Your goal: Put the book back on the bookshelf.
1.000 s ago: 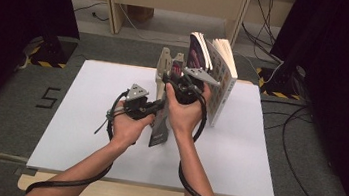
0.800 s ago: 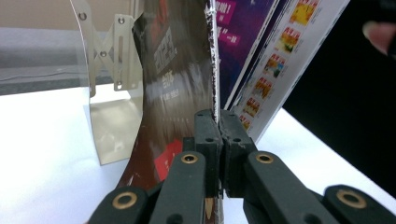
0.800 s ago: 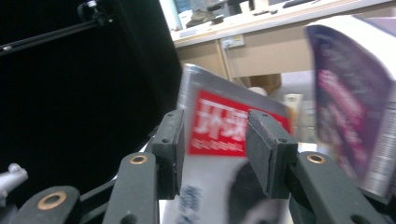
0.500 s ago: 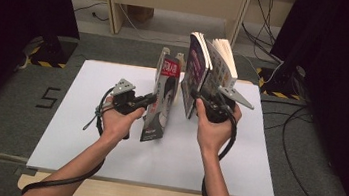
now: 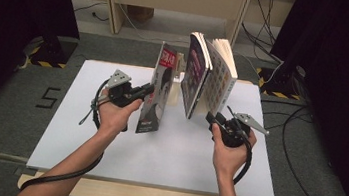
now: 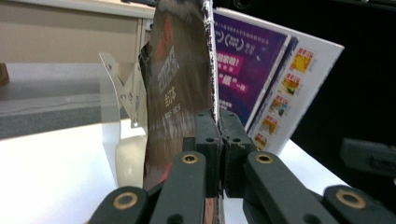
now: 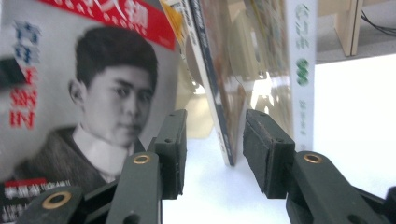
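Left tongs (image 5: 149, 91) are pinching an upright magazine (image 5: 158, 88); right tongs (image 5: 209, 116) are hanging spread beside standing books (image 5: 210, 77) on the desk (image 5: 79, 116).

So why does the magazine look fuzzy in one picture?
In the right gripper view the magazine is very close and blurred, its letters smeared. In the left gripper view its cover is dark against the bright table. The high view shows the magazine sharper, evenly lit.

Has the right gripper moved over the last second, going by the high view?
Yes. The right gripper has swung from beside the left hand, in front of the magazine, rightward and toward the table's near edge, now below the standing books.
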